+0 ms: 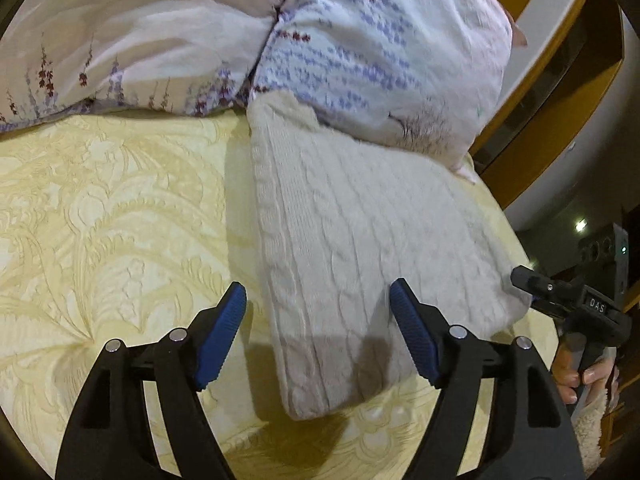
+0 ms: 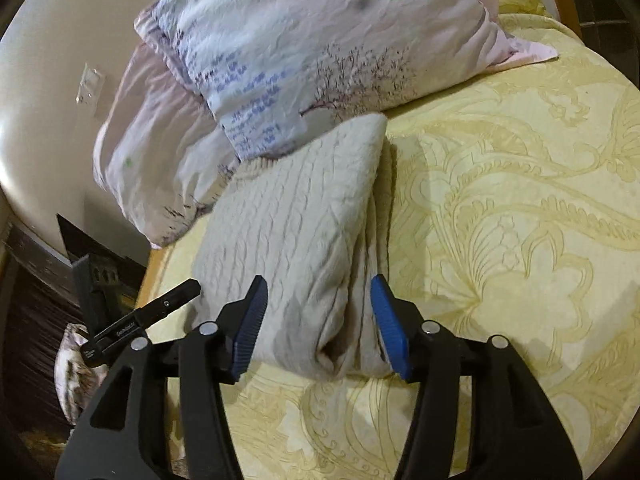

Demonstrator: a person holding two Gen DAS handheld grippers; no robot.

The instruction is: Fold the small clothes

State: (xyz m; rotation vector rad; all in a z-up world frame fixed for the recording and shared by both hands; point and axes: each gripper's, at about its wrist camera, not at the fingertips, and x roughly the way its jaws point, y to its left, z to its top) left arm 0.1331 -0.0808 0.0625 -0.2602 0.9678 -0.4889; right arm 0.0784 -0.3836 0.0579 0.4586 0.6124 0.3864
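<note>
Black arms and blue pads of the left claw (image 1: pixel 318 334) filled the foreground of its own view, jaws spread wide above a folded cream cable-knit sweater (image 1: pixel 360 248), gripping nothing. On the yellow patterned bedspread (image 1: pixel 112 208) the sweater lay as a compact bundle, its far end tucked against a floral pillow (image 1: pixel 380 64). The right claw (image 2: pixel 318 326) stood at a narrower gap, straddling the sweater's near end, with no sign that its pads pressed the knit. By the look of it, the fold had been made and both claws were free of it; the next move would call either for a final tidy of the loose edge or for a fresh garment to be found. Only the right wrist view showed the layered edges of the fold (image 2: pixel 360 320) along the bundle's side, plus a wall and a switch plate (image 2: pixel 90 84). Only the left wrist view showed the person's hand (image 1: pixel 584 376) on the other tool's handle, at the bed's edge.
</note>
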